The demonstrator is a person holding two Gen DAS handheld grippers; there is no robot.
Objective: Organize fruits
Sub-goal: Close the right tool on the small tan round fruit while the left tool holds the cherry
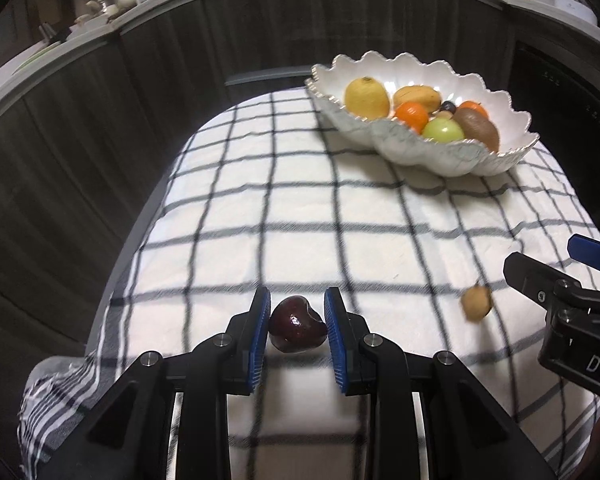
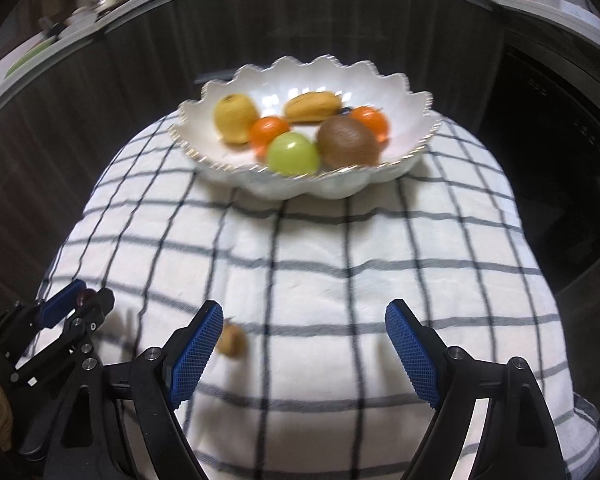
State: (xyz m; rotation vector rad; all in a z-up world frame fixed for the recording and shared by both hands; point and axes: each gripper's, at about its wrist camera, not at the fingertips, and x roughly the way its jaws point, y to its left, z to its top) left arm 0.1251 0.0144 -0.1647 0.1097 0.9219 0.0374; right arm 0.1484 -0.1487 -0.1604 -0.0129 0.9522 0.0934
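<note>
Left wrist view: left gripper [image 1: 298, 322] angled down over a checked cloth [image 1: 300, 208], its blue pads pinching a dark red cherry [image 1: 297, 328] from both sides; a small tan fruit [image 1: 476, 303], blurred and hard to name, lies on the cloth to the right, just beside the tip of the right gripper [image 1: 539, 268] entering from the frame's right edge; scalloped white bowl [image 1: 419, 148] sits at the far right of the cloth, holding a yellow lemon [image 1: 367, 97], a yellow-brown fruit [image 1: 415, 98], two oranges [image 1: 411, 115], a green apple [image 1: 443, 130] and a brown kiwi [image 1: 475, 128]; dark wood panelling behind. Right wrist view: right gripper [image 2: 303, 340] spread wide with nothing between its pads; the tan fruit [image 2: 232, 340] lies on the checked cloth [image 2: 339, 248] just beside the left-hand pad, outside the gap; left gripper [image 2: 84, 300] at lower left, the cherry [image 2: 84, 297] a dark spot nipped at its tip; bowl [image 2: 284, 190] straight ahead at the far end of the cloth, well apart from both tools.
</note>
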